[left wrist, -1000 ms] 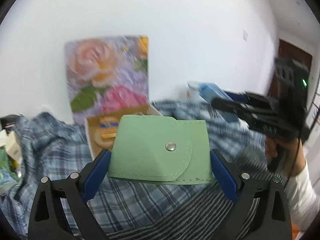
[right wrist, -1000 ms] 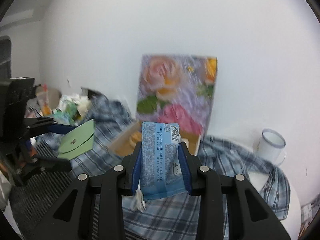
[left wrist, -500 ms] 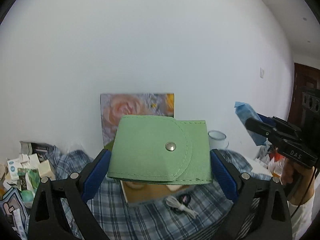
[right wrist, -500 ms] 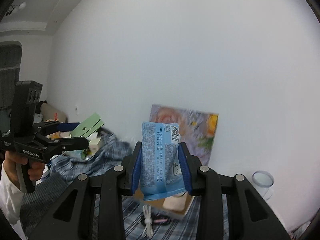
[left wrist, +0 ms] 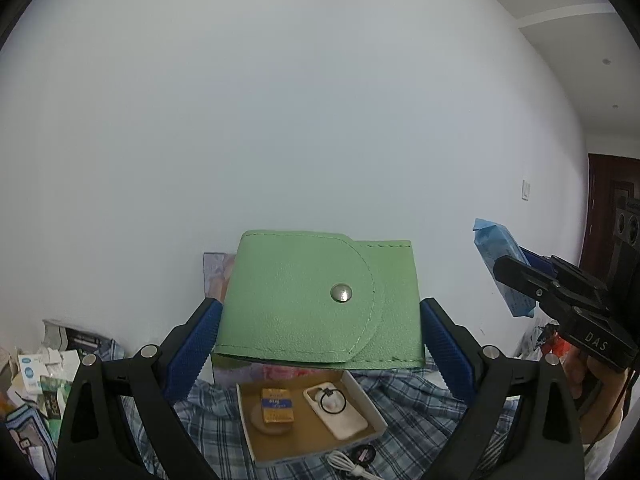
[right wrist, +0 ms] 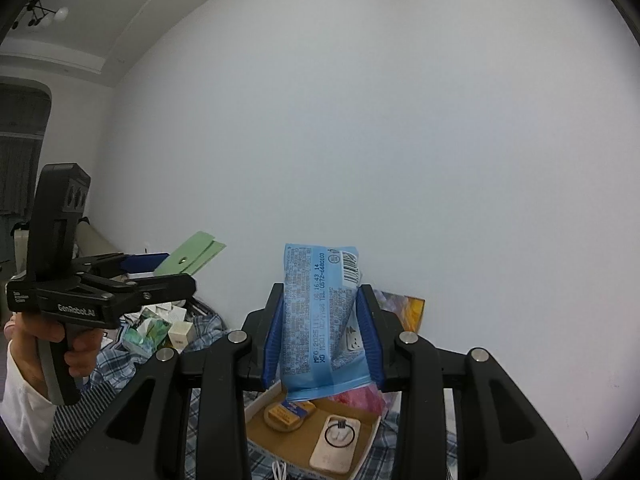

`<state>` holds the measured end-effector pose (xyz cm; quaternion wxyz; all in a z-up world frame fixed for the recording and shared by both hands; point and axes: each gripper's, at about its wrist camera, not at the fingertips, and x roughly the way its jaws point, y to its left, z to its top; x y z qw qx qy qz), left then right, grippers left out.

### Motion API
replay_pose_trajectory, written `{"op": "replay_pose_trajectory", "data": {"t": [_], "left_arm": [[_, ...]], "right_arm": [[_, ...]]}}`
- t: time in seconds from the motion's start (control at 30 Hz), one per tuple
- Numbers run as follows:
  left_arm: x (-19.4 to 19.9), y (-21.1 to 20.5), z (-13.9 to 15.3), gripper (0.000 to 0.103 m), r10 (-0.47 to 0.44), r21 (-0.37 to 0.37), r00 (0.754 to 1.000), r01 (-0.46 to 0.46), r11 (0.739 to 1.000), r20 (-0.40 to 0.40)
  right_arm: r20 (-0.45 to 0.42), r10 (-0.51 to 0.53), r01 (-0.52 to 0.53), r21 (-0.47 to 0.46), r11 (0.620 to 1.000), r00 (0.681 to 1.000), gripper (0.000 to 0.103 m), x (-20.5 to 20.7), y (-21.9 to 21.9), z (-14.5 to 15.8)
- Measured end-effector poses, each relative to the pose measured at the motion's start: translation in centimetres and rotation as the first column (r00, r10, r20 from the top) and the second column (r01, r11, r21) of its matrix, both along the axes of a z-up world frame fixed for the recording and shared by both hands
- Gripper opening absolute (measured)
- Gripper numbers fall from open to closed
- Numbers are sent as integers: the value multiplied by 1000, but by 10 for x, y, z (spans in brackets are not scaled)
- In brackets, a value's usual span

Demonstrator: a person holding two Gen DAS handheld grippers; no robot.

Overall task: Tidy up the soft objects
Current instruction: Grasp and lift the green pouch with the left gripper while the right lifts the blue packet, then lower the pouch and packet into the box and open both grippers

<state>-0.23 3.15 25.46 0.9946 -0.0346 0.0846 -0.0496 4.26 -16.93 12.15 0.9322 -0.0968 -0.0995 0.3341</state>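
Both grippers have risen since the earlier frames, w/ more wall now ahead. Left gripper [left wrist: 319, 334] pinches the green pouch [left wrist: 320, 304] by its side edges; right gripper [right wrist: 323, 340] pinches the blue packet [right wrist: 322, 320] upright. Below both: open box [left wrist: 312, 412] w/ a phone case [left wrist: 335, 410], probably, on plaid cloth [left wrist: 420, 400].

Both feeds sharp here, no motion blur: I can read the print on the blue packet [right wrist: 320, 316]. Light is soft, even, slightly cool; the white wall [left wrist: 300, 120] looks flat, no glare. Ceiling lamp [right wrist: 48, 2] is lit at upper left of right view. Heavy fisheye bending, black vignette in corners. Soft shade under the green pouch [left wrist: 320, 300].
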Motion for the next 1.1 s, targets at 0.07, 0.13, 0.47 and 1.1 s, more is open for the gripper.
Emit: {"op": "replay_pose_trajectory", "data": {"t": [0.07,0.13,0.47,1.1], "left_arm": [[1,-2,3,98,1,5,1000,-1,1000,8],[5,-3,5,98,-5,3,1000,5,1000,10],[31,-10,4,98,-1,11,1000,1,1000,-6],[125,-25,-47,98,83,82,991,-75,994,-103]], "right_arm": [[6,10,-10,2,1000,1000,34,3,4,3],[9,19,-19,5,1000,1000,34,6,7,4],[3,36,-36,18,999,999,34,25,19,13],[-106,34,-28,59,998,994,34,84,36,-8]]}}
